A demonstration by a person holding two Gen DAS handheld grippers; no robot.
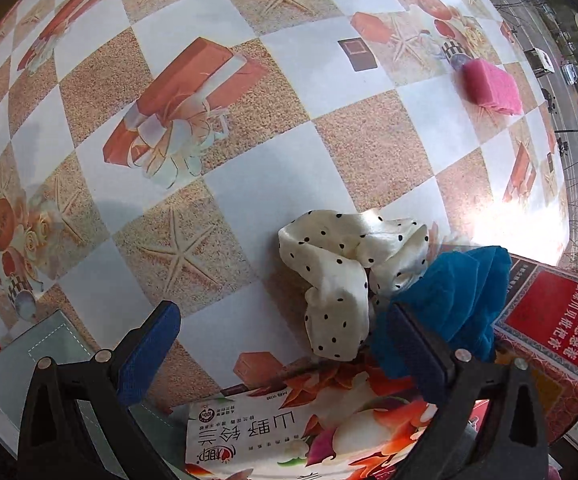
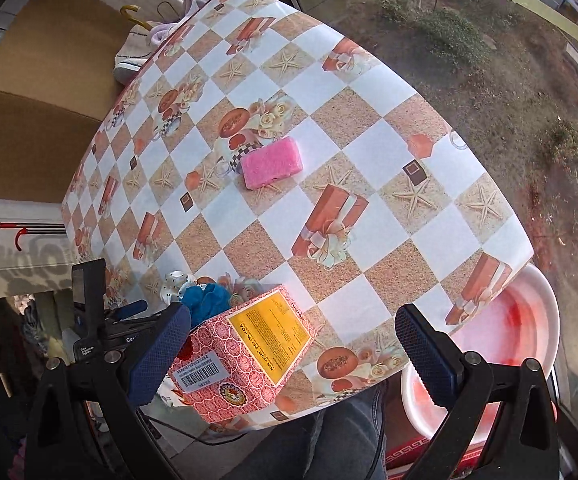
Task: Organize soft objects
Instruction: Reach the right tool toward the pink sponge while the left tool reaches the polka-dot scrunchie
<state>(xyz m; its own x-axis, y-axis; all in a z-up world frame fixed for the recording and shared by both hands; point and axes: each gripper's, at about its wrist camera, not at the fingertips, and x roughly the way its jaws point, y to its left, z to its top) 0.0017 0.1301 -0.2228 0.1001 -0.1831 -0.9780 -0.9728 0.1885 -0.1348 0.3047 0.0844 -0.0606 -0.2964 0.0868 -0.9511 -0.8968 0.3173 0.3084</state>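
Observation:
A white scrunchie with black dots [image 1: 341, 276] lies on the checked tablecloth [image 1: 249, 80], just ahead of my left gripper [image 1: 285, 356]. That gripper is open and holds nothing. A blue scrunchie [image 1: 457, 300] rests against the white one and against the right-hand finger [image 1: 417, 356]. A pink sponge [image 1: 491, 86] sits far off at the upper right. In the right wrist view the sponge [image 2: 271, 163] lies mid-table, well ahead of my open, empty right gripper [image 2: 293, 356]. Both scrunchies, blue [image 2: 205, 300] and white [image 2: 175, 284], show small at the lower left.
A red patterned box [image 2: 245, 352] stands at the table's near edge beside the scrunchies. A flowered packet [image 1: 289, 428] lies under the left gripper, with a grey box [image 1: 17, 368] to its left. A pink basin [image 2: 509, 340] sits below the table edge. A person's leg [image 2: 329, 440] is beneath.

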